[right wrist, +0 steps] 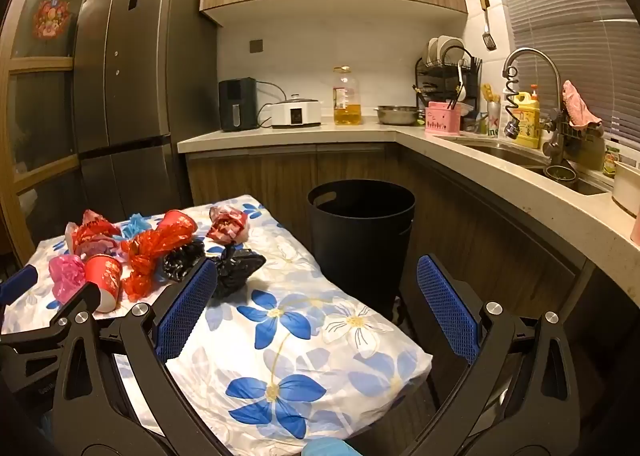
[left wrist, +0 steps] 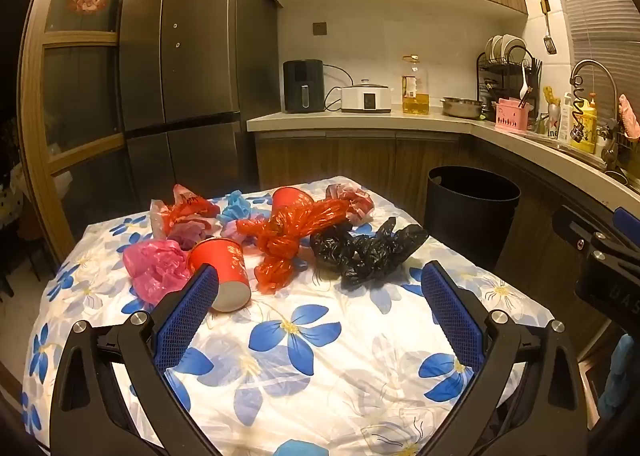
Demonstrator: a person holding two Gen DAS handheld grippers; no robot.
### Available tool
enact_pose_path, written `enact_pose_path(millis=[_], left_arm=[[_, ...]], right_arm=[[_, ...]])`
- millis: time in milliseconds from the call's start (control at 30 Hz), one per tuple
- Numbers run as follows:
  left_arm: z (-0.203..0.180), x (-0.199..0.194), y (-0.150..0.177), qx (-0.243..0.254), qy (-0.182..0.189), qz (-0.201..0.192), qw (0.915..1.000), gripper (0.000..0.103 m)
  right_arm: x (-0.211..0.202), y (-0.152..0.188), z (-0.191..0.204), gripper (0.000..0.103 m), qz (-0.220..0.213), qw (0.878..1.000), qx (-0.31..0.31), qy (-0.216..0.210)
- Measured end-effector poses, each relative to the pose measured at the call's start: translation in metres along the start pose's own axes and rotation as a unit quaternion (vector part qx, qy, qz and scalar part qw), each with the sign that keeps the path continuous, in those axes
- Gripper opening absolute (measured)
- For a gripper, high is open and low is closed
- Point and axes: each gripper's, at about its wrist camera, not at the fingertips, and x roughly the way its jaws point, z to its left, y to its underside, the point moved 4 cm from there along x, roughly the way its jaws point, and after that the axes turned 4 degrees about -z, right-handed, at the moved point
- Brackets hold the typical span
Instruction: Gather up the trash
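Left wrist view
left tongs (left wrist: 320,276): wide open, nothing in them, hanging over the floral-cloth table (left wrist: 320,356)
red paper cup (left wrist: 224,272): on its side, right at the left pad's tip, can't tell if touching
pink bag (left wrist: 154,268): just left of that cup
red plastic bag (left wrist: 288,240): straight ahead between the pads, knotted up
black plastic bag (left wrist: 364,252): ahead, toward the right pad
trash bin (left wrist: 472,212): black, on the floor past the table's right edge

Right wrist view
right tongs (right wrist: 316,272): also wide open, holding nothing
black plastic bag (right wrist: 236,268): just past the left pad's tip
red cup and bags (right wrist: 120,256): off to the left
trash bin (right wrist: 360,232): dead ahead between the pads
left tongs (right wrist: 40,296): poking in at the left edge
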Motion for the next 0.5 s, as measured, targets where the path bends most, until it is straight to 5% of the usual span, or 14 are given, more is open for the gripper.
enact_pose_path(millis=[500], left_arm=[[-0.0022,-0.0006,-0.0006,0.001,0.001,-0.001,1.0000,0.098]], right_arm=[[-0.0015,-0.0028,-0.0003,0.099,0.000,1.000,0.002,-0.001]])
